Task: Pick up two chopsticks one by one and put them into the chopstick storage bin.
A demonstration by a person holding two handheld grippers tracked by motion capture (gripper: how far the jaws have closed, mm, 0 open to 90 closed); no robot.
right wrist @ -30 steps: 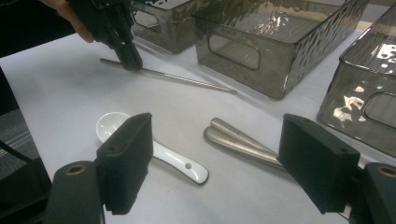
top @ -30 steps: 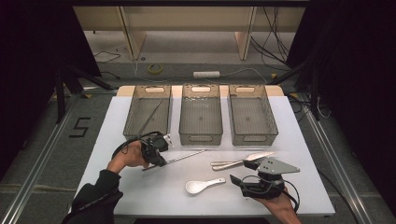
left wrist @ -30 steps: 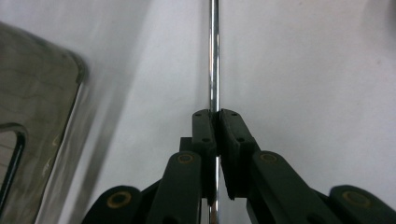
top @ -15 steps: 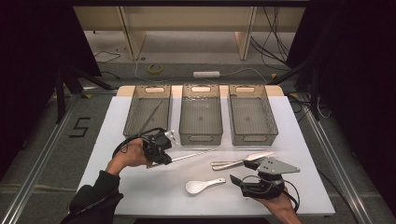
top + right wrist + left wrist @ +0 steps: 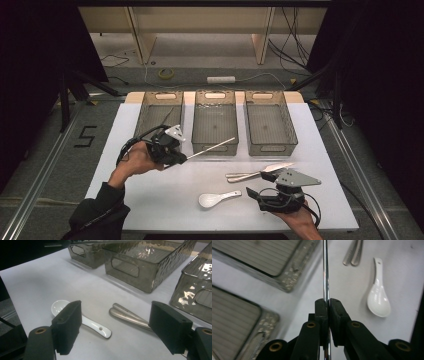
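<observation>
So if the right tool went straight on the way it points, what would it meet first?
Probably the white spoon or the metal utensil handles lying just ahead of the open right tool; depth is unclear.

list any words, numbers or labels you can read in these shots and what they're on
"5": a dark figure marked on the grey floor left of the table, in the high view.
No other text is legible: the bins, white spoon, metal cutlery and rod show no readable marks.
</observation>
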